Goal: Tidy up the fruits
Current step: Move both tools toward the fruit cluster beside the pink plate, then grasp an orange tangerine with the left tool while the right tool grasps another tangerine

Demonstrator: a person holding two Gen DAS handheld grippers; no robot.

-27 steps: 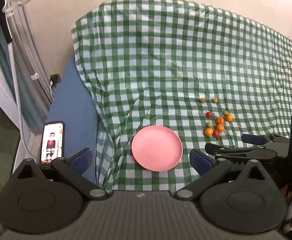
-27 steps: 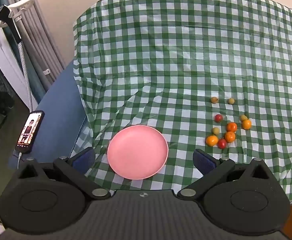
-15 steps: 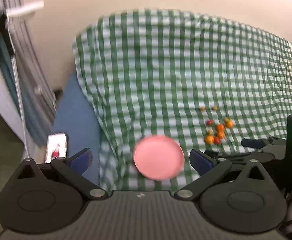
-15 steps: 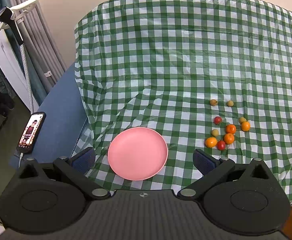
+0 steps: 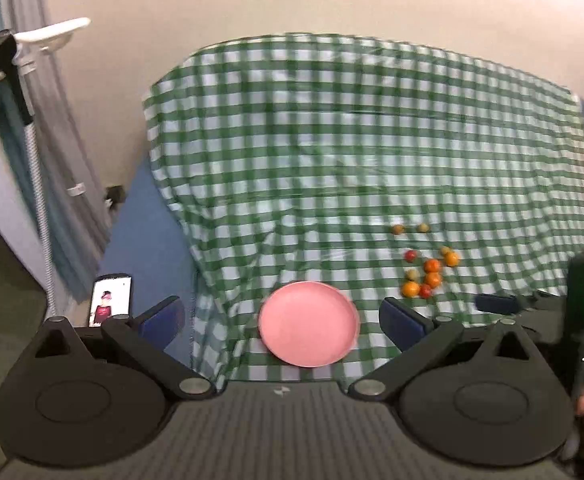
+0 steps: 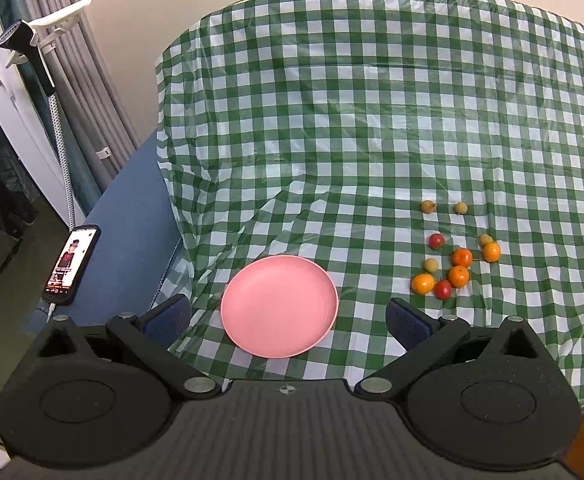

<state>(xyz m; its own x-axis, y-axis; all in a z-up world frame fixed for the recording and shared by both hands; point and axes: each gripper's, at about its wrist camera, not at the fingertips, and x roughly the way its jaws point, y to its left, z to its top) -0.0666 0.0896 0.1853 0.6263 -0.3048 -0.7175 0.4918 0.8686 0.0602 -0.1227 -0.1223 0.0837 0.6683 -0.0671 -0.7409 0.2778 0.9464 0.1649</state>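
Both claws wide apart, nothing held, above the green-and-white checked cloth (image 6: 372,120).
Round pink plastic plate (image 6: 279,306) sits just ahead between the right claw (image 6: 287,320) fingers; cluster of small orange, red and yellow fruits (image 6: 458,258) ahead-right. Left claw (image 5: 281,320): plate (image 5: 308,324) between fingers, fruits (image 5: 428,272) ahead-right.

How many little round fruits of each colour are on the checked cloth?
Small round orange fruits: 4
Small round red fruits: 2
Small round yellowish-tan fruits: 4
Total: 10 fruits, all lying on the green and white checked cloth, to the right of the round pink plate, which holds none.
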